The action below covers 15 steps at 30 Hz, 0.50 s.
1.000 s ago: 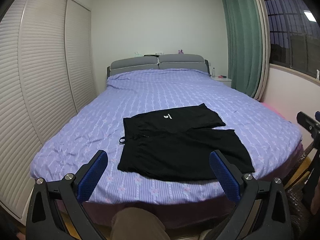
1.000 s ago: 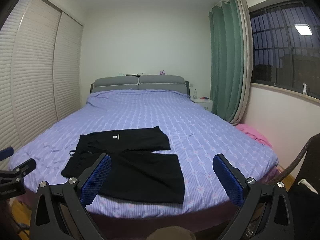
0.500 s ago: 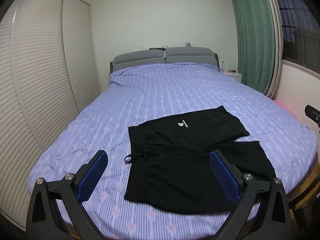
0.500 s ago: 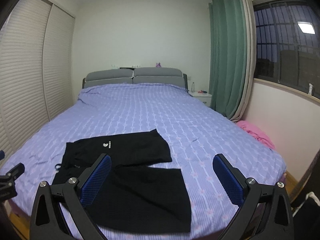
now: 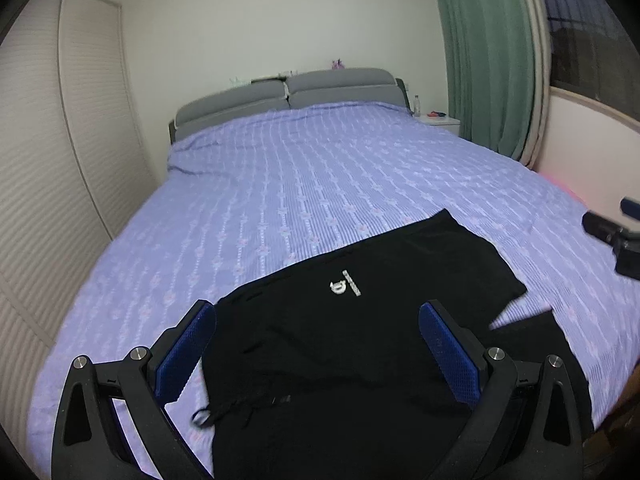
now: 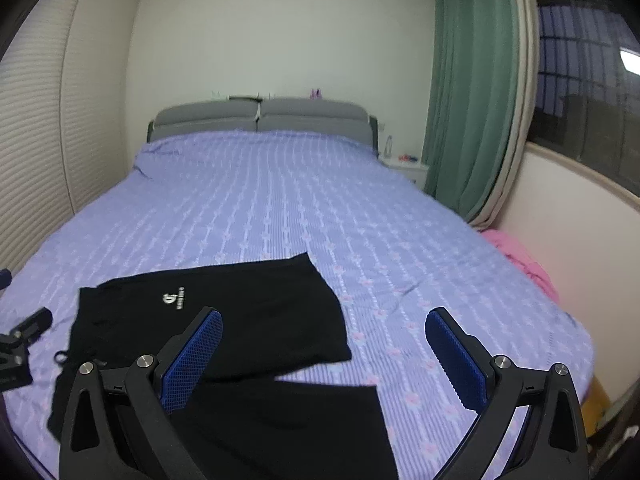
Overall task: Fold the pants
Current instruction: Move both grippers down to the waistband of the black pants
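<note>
1. Black fabric pants [image 5: 360, 344], short-legged with a small white logo [image 5: 345, 283] on the far leg, spread flat on the near part of the bed, waistband toward the wardrobe side and the two legs reaching toward the window side.
2. Legs parted by a narrow wedge of sheet at the hem end; far leg [image 6: 256, 312] lying fully in view, near leg [image 6: 288, 428] partly hidden behind the tool frames.
3. Thin black drawstring [image 5: 208, 414] trailing off the waistband onto the sheet.
4. Bed covered by a lilac sheet with pale striped flower pattern [image 5: 304, 184], grey padded headboard [image 5: 288, 96] at the far end against a white wall.
5. Left hand-held gripper [image 5: 316, 354], black frame with blue textured pads, spread wide above the waistband half of the pants, nothing between the pads; contact with the cloth not discernible.
6. Right hand-held gripper [image 6: 324, 360], same build, likewise spread wide and empty, poised over the leg ends, left pad over black cloth and right pad over bare sheet.
7. Each tool's edge visible in the other's view, well apart from one another.
8. Green curtain [image 6: 468, 100] beside a dark barred window [image 6: 588, 80] on the right; white louvred wardrobe doors [image 5: 44, 160] on the left; white nightstand [image 6: 404, 166] by the headboard; pink cloth [image 6: 524, 260] beyond the bed's right edge.
</note>
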Each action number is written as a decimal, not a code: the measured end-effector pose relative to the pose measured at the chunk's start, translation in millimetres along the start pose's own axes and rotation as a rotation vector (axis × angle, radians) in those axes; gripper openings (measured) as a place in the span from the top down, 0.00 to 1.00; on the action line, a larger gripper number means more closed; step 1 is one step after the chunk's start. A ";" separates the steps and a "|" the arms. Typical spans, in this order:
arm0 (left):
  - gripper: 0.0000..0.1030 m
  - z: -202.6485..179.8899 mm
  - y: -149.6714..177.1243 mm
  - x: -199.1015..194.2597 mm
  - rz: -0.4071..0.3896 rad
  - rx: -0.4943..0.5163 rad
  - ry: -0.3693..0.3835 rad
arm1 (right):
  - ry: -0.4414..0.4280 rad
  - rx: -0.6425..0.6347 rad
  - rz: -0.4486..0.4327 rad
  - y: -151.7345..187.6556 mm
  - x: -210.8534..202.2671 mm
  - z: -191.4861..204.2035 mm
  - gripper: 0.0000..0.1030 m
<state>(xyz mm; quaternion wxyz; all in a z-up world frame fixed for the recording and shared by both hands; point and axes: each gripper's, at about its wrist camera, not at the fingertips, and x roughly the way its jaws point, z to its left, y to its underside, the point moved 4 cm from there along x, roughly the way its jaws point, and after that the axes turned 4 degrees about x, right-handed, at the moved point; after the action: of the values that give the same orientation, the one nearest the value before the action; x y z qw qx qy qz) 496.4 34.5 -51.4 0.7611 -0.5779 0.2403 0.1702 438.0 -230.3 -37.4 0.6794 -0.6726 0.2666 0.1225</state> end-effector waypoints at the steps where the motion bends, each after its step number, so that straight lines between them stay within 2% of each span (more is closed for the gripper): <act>1: 0.00 3.3 -6.1 18.0 0.013 -0.012 0.006 | -0.007 -0.003 0.019 -4.6 18.8 2.0 0.00; 3: 0.00 6.7 -16.8 45.2 0.022 -0.021 0.032 | -0.016 -0.010 0.050 -12.2 51.4 6.1 0.00; 6: 0.01 3.1 -31.5 89.8 0.032 0.018 0.071 | -0.031 -0.032 0.080 -26.1 100.0 11.8 0.00; 10: 0.05 -21.2 -43.9 147.2 0.057 0.137 0.162 | -0.083 -0.088 0.112 -40.2 157.1 20.4 0.00; 13: 0.16 -44.6 -53.3 188.8 0.091 0.235 0.247 | -0.134 -0.141 0.154 -46.6 197.4 27.3 0.00; 15: 0.19 -56.9 -58.6 213.9 0.123 0.282 0.306 | -0.169 -0.183 0.192 -47.8 228.6 31.9 0.00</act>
<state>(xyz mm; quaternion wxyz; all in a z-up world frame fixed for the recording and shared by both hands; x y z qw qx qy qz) 695.0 -40.3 -137.4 0.7773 -0.4688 0.4093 0.0915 658.7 -246.1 -118.8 0.6206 -0.6903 0.2594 0.2667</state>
